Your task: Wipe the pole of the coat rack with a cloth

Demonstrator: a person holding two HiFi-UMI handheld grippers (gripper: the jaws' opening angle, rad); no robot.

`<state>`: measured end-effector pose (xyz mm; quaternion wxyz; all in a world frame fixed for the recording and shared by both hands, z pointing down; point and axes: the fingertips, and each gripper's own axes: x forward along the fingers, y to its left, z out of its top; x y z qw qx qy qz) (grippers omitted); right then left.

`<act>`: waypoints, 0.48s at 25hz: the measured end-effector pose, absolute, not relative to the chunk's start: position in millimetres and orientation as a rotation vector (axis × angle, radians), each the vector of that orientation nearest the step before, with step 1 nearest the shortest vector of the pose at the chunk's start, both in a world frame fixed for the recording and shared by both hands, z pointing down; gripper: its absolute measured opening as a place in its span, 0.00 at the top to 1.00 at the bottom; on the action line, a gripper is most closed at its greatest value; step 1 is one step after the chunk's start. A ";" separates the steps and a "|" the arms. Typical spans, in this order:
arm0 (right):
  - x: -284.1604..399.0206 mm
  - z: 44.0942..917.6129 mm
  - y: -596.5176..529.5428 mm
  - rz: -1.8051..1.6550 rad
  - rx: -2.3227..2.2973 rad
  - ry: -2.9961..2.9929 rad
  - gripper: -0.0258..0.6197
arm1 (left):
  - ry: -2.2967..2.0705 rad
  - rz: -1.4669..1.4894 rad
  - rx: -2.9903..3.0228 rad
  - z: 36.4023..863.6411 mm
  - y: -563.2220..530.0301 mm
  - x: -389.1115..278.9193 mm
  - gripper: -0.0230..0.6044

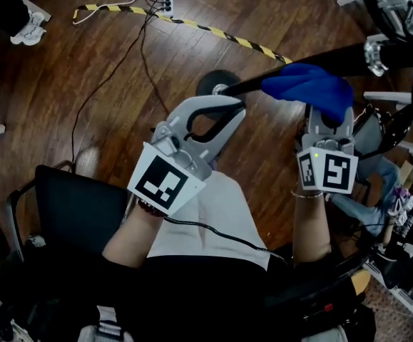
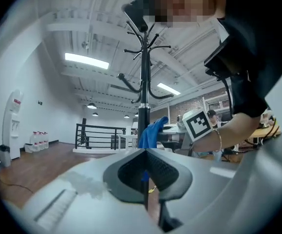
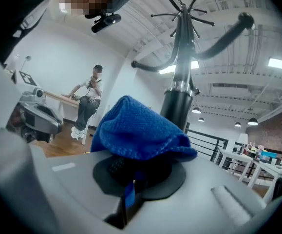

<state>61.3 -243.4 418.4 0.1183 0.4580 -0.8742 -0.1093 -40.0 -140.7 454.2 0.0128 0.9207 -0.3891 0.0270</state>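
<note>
Right gripper (image 3: 136, 173) is clamped tight on the cloth (image 1: 309, 87) at the pole (image 1: 334, 59). Left gripper (image 1: 236, 110) is closed and empty, just beside the pole, with open floor (image 1: 70, 70) all around.

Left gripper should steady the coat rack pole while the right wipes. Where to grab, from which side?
Grip the bare pole between base and blue cloth, left gripper coming in level from its own side with jaws opened: the shaft there is slim, round, upright; hooks branch only higher.

The right gripper (image 3: 137, 173) is clamped on a bunched blue cloth (image 3: 141, 130). The black coat rack pole (image 3: 178, 101) rises just behind it, hooks (image 3: 231, 30) branching above.
</note>
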 end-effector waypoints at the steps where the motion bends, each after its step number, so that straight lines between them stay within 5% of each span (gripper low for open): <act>1: 59.6 405.4 -244.6 -0.299 1.349 -2.580 0.93 | -1.186 0.112 2.893 438.1 -141.0 -38.8 0.95; 12: 77.7 275.4 -141.0 -0.105 1.461 -2.839 0.93 | -0.923 0.521 3.197 278.9 -77.7 2.7 0.95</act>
